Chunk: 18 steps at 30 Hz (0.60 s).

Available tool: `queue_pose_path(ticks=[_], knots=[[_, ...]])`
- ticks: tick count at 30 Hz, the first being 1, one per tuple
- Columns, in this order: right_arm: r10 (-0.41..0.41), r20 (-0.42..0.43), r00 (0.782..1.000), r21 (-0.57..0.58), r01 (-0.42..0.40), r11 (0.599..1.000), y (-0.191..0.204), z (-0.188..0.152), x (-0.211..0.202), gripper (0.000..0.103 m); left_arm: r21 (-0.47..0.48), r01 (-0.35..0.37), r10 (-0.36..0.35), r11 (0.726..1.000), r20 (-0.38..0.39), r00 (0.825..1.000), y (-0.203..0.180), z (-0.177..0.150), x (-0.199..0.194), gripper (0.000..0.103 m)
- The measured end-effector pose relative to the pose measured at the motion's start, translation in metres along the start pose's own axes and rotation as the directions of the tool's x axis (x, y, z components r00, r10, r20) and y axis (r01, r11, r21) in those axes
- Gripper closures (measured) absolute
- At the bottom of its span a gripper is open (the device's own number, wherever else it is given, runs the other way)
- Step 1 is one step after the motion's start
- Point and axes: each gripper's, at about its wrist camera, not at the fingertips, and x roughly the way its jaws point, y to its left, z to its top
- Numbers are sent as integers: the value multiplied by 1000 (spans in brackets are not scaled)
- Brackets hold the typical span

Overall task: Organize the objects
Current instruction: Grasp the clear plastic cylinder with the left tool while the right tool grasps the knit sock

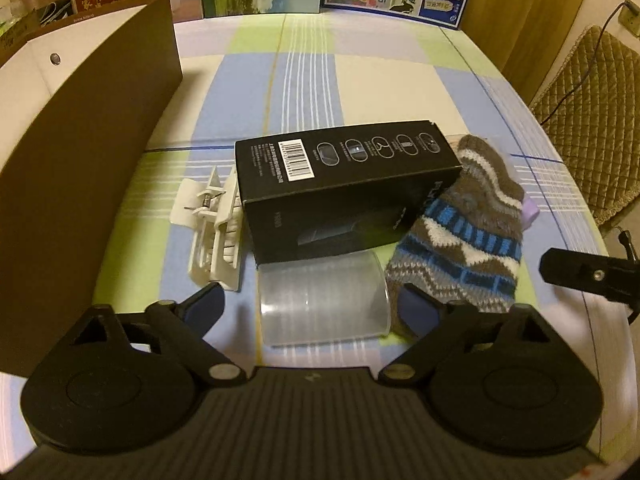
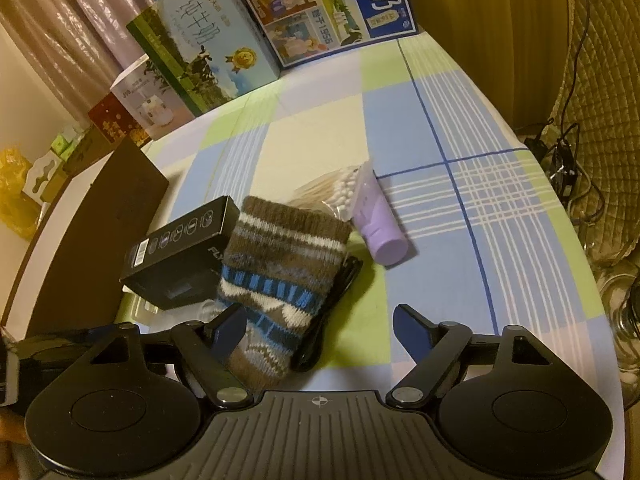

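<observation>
The left hand-held gripper (image 1: 312,304) stood spread around a clear plastic cup (image 1: 323,299) lying on the checked tabletop (image 1: 380,80), pads apart from it. The right hand-held gripper (image 2: 320,330) was spread over the knitted mitten (image 2: 276,276), beside the black box (image 2: 184,256).

tablecloth (image 1: 380,80): blue, green, cream plaid | box (image 1: 344,188): black, white barcode label | knit mitten (image 2: 276,276): brown, blue, white stripes and zigzags | tube (image 2: 380,228): lilac | hair claw clip (image 1: 216,232): white

black box (image 1: 344,184) flat | clear cup (image 1: 324,300) sideways; striped sock (image 1: 460,240) beside
</observation>
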Motion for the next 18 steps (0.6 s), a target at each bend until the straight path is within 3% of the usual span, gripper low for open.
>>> queue_pose_path(ticks=[4,6,13,18], knots=[[11,3,1000,1,-11,1000,1,2,2,25,-24,-2,2,1000,-21,1000,2,1,10,16],[16,0,1000,-2,-16,1000,2,2,4,27,-54,20,-21,998,-30,999,6,1,13,33],[51,-20,998,-13,-51,999,8,4,14,36,-87,2,-5,996,-33,999,24,-10,7,34],[58,-35,998,-29,-59,998,14,3,25,45,-109,-52,49,993,-33,998,43,-23,-6,34]])
